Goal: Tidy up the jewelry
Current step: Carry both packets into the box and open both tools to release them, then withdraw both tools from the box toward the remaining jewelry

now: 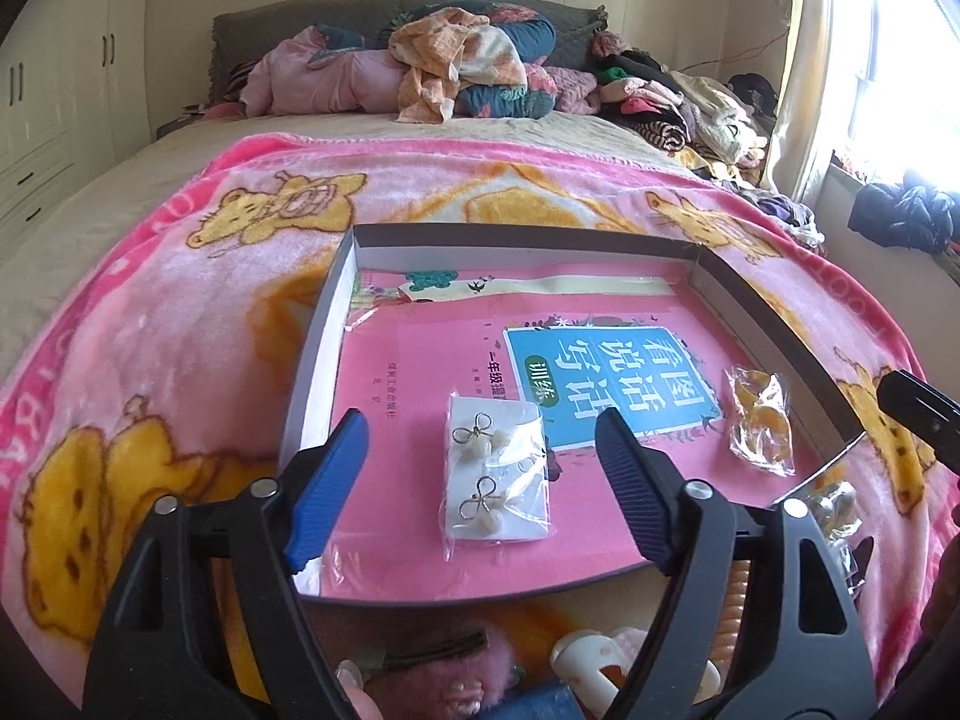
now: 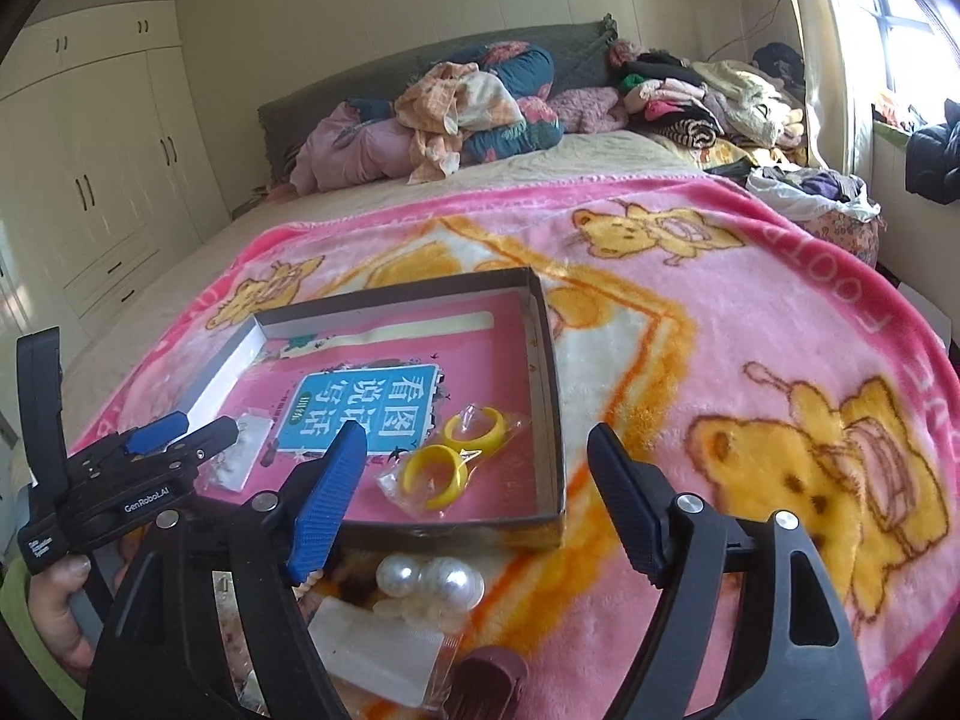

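Inside the shallow grey cardboard box (image 1: 774, 324), at six o'clock, the left gripper (image 1: 480, 450) stands wide over a clear bagged earring card (image 1: 498, 480); the right gripper (image 2: 477, 456) gapes empty at four o'clock.

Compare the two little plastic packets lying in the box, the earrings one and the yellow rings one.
The earring packet lies flat, with two silver bow earrings on a white card; the ring packet is crumpled and puffy, with two yellow rings loose inside. The earring packet sits near the box's front middle, the ring packet toward its right wall. Both are clear plastic, lie on the pink book, and neither is gripped.
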The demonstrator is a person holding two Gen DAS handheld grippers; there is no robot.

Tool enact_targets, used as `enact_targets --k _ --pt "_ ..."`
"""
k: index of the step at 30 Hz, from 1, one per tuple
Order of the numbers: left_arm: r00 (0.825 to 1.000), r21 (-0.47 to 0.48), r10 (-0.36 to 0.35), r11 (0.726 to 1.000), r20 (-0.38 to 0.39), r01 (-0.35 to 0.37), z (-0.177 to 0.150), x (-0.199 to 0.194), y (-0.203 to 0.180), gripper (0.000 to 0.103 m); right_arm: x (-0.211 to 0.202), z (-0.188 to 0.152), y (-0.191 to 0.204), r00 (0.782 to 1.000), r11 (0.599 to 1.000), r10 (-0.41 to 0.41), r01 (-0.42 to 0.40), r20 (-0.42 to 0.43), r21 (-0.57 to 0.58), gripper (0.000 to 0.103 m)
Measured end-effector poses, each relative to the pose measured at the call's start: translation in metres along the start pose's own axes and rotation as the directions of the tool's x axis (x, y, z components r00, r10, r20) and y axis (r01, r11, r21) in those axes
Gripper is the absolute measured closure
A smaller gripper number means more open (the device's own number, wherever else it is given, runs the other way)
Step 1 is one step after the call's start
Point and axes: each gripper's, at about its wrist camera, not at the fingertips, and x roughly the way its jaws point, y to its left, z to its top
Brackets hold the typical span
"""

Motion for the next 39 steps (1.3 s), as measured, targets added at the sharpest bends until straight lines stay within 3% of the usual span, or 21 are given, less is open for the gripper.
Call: enact_targets --k 4,14,39 --pt "1.0 -0.006 -0.006 1.0 0.014 0.006 -0.002 -0.011 0.001 0.023 -0.012 -0.003 0.002 1.0 1.0 0.005 -0.005 0.024 0.0 0.019" --pt "0.997 0.014 -0.005 1.0 0.071 0.004 -0.007 -0.041 -0.005 0.012 -0.036 -0.012 0.006 0.999 1.0 0.004 -0.003 0.053 -0.015 0.018" --pt "0.994 0.021 -0.014 1.0 0.107 0.012 -0.034 -0.089 0.005 0.012 -0.083 -0.041 0.03 0.998 0.997 0.032 -0.027 0.061 -0.079 0.017"
